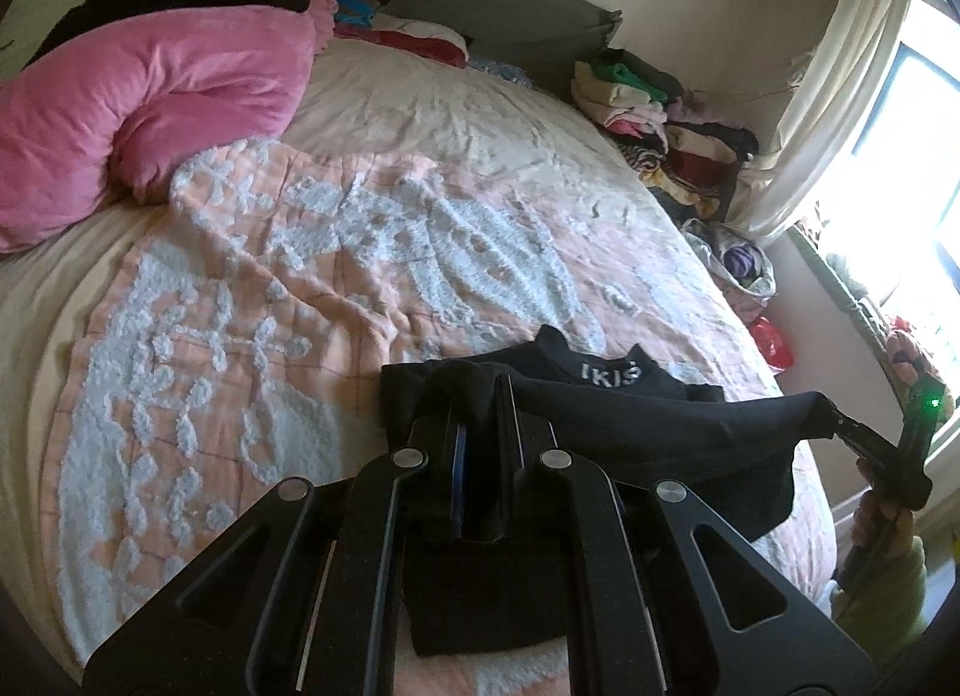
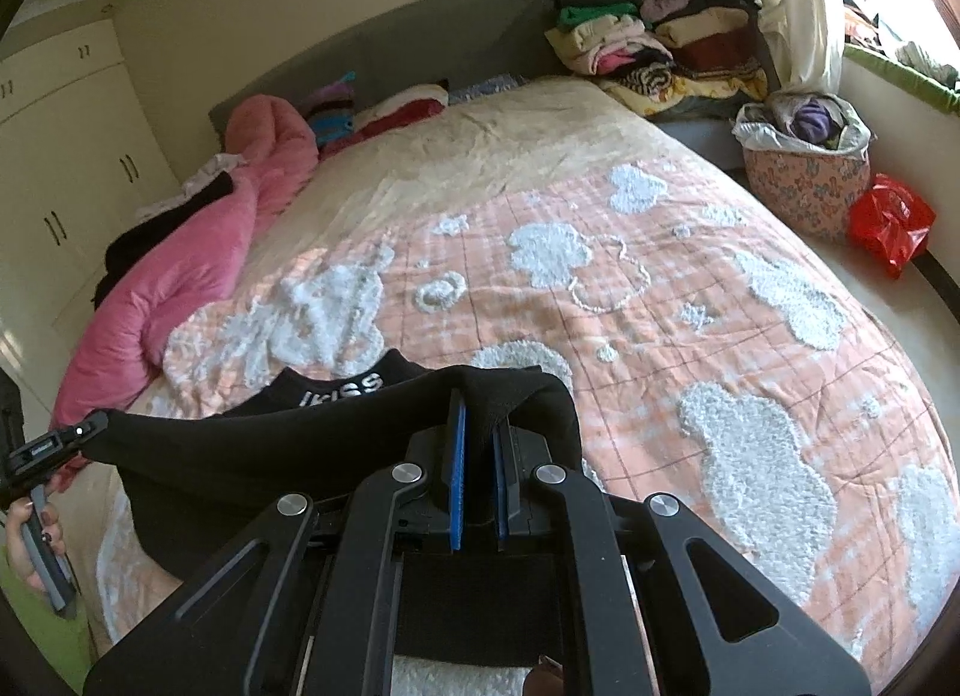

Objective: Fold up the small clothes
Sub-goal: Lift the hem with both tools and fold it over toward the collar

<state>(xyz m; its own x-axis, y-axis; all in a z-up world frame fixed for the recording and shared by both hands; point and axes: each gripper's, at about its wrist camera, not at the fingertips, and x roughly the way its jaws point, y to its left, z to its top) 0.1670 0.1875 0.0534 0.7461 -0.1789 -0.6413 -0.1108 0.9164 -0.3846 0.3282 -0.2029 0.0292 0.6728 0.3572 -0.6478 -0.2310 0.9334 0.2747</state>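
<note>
Both grippers, left (image 1: 480, 402) and right (image 2: 477, 426), clamp the black garment (image 1: 648, 426). We keep its edge taut and level, lowering evenly onto the bed (image 2: 660, 288).

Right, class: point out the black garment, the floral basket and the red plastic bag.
black garment (image 2: 288, 456): right wrist view, stretched cloth below the lettering.
floral basket (image 2: 804, 186): right wrist view, patterned side wall.
red plastic bag (image 2: 891, 219): right wrist view, crumpled middle.

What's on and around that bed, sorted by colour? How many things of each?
Black: 3 – garment with white lettering, left hand-held gripper, right hand-held gripper
Pink: 2 – duvet, patterned bedspread
Red: 1 – plastic bag
Total: 6
</note>
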